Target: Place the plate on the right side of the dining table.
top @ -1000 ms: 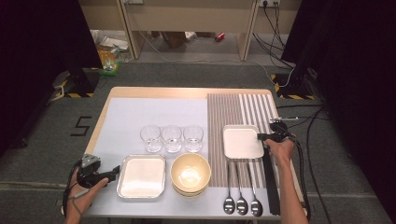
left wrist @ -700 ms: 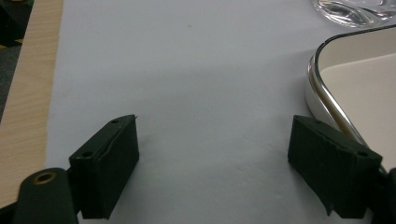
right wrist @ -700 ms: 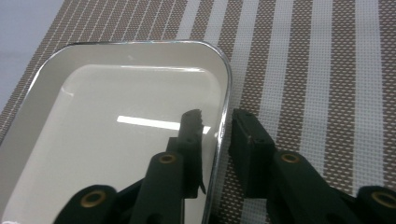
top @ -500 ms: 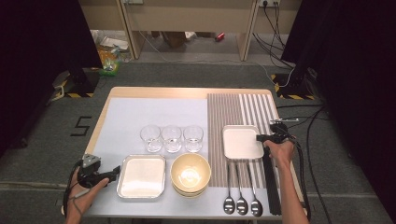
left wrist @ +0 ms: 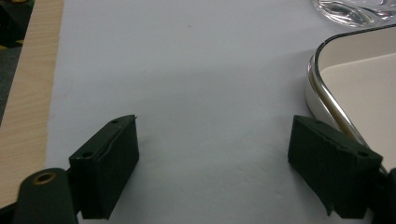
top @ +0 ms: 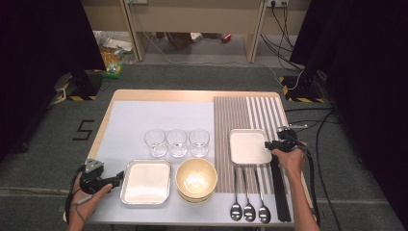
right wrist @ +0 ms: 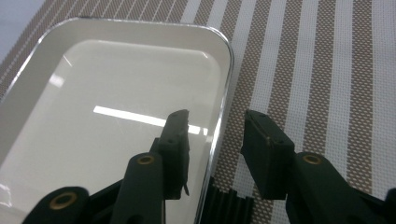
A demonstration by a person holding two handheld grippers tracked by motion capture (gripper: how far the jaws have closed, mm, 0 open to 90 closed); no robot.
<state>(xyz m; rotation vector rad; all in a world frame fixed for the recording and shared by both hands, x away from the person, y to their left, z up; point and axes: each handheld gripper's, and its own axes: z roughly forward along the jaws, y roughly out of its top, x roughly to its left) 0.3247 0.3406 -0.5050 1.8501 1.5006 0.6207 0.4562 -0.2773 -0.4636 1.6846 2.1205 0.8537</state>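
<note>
Right gripper (right wrist: 215, 135) jaws apart, straddling right rim of white tray (right wrist: 107, 116) on striped mat (right wrist: 327, 70). Left gripper (left wrist: 212, 154) jaws apart, empty, beside second tray (left wrist: 355, 79). Risk: shallow bite, glossy rim slips out on lift.

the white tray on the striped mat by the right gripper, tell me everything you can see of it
The white tray is a shallow, roughly square dish with rounded corners, a glossy white inside and a thin shiny rim. It is empty and lies flat on the striped mat, above the spoons. The right gripper has its jaws open astride the tray's right rim, one jaw over the inside, one outside; whether they touch it is unclear.
</note>
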